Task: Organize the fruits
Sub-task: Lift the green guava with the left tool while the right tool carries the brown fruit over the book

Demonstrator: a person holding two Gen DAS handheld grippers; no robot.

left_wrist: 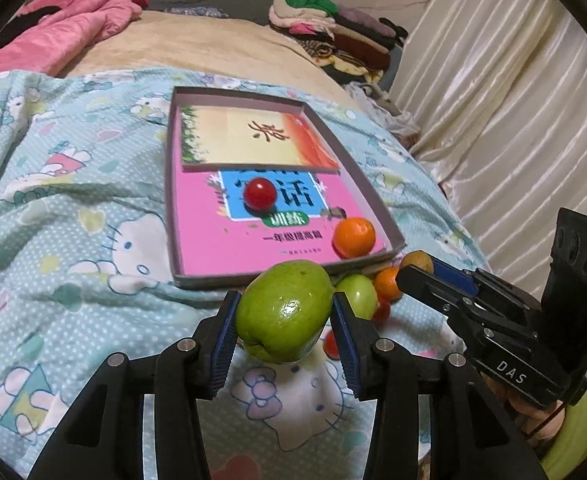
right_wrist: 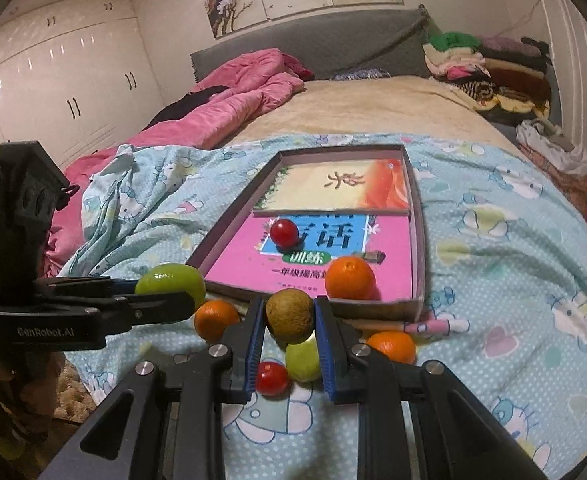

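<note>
My left gripper (left_wrist: 284, 312) is shut on a large green fruit (left_wrist: 283, 316) and holds it above the bedspread, just short of the shallow cardboard box (left_wrist: 373, 196). My right gripper (right_wrist: 289, 318) is shut on a brown kiwi (right_wrist: 289, 314), held near the box's near wall (right_wrist: 373, 306). Inside the box a red tomato (right_wrist: 284, 233) and an orange (right_wrist: 349, 278) rest on a pink book (right_wrist: 245, 264). On the bedspread below lie a second orange (right_wrist: 215, 318), a third orange (right_wrist: 393, 346), a small green fruit (right_wrist: 302, 360) and a red tomato (right_wrist: 271, 378).
A yellow-orange book (right_wrist: 333, 192) fills the far half of the box. A pink quilt (right_wrist: 229, 108) lies far left on the bed, folded clothes (right_wrist: 489, 68) are stacked far right. A pink pen-like item (right_wrist: 433, 326) lies beside the box. Curtains (left_wrist: 513, 100) hang at the right.
</note>
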